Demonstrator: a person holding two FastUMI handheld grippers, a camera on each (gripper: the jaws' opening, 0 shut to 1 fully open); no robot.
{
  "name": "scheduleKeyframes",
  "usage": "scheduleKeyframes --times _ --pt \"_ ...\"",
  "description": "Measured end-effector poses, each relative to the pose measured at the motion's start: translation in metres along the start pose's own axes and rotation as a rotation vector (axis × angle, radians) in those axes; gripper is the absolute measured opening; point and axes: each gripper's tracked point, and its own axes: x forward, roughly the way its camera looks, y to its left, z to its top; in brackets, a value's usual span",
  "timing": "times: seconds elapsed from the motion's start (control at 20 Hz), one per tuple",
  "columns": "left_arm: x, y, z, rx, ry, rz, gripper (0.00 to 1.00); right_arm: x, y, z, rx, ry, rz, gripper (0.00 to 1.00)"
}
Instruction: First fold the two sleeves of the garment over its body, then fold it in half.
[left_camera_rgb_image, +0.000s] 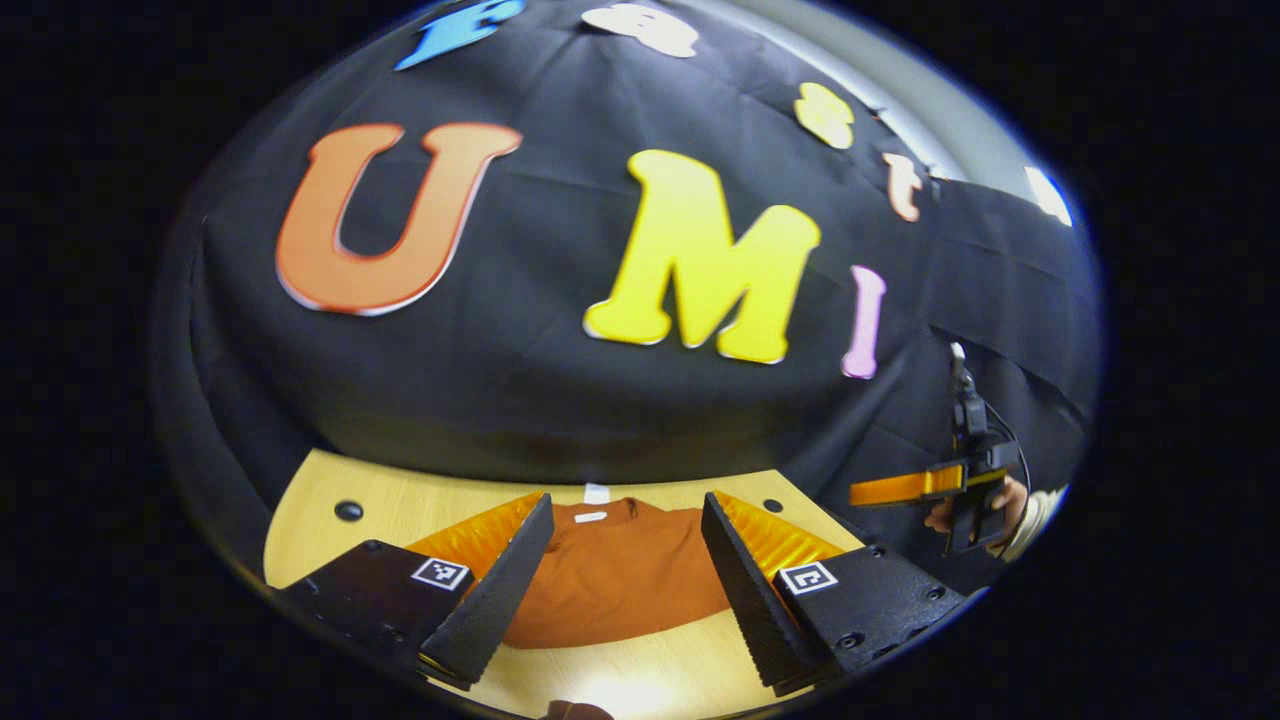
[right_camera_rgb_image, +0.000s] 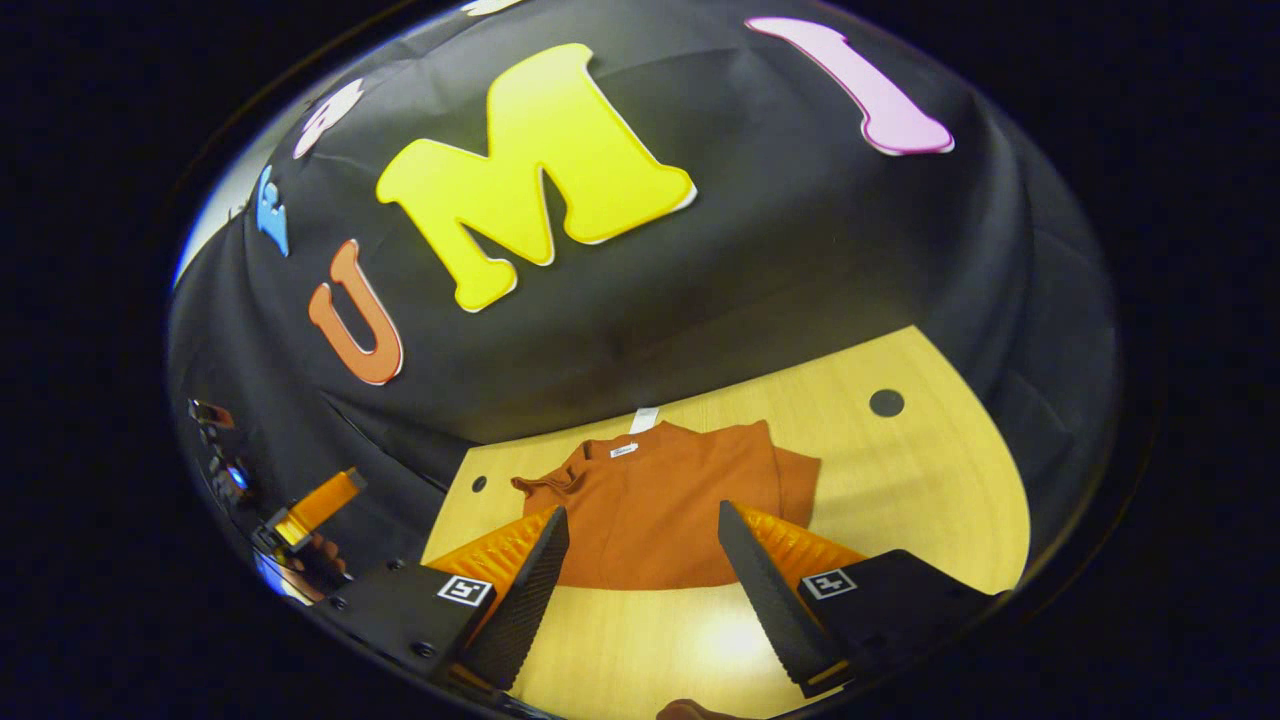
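A rust-orange garment (left_camera_rgb_image: 615, 575) lies flat on the light wooden table (left_camera_rgb_image: 400, 505), neck label toward the wall. In the right gripper view the garment (right_camera_rgb_image: 660, 500) has one short sleeve (right_camera_rgb_image: 797, 478) spread out on its right side and a rumpled edge on its left. My left gripper (left_camera_rgb_image: 625, 585) is open, held above the table in front of the garment, with nothing between its fingers. My right gripper (right_camera_rgb_image: 640, 590) is also open and held above the near hem, touching nothing. In the left gripper view the other gripper (left_camera_rgb_image: 965, 480) shows at the far right, held by a hand.
The table has round dark holes (right_camera_rgb_image: 886, 403) near its back corners (left_camera_rgb_image: 348, 510). A small white tag (right_camera_rgb_image: 645, 418) lies on the table just behind the collar. The black cloth wall (left_camera_rgb_image: 560, 380) rises right behind the table. Bare wood (right_camera_rgb_image: 650, 640) lies in front of the hem.
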Motion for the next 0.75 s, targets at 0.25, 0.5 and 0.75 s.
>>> scheduleKeyframes --times 0.25,0.5,0.75 --pt "-0.018 -0.013 0.013 0.254 -0.033 0.139 1.00 -0.041 0.012 -0.014 -0.141 -0.081 -0.031 0.96" --pt "-0.053 -0.029 0.000 0.239 -0.066 0.302 1.00 -0.057 0.034 -0.041 -0.286 -0.133 -0.041 0.96" --pt "-0.080 -0.045 -0.031 0.324 -0.094 0.431 0.99 -0.071 0.056 -0.064 -0.385 -0.200 -0.032 0.96"
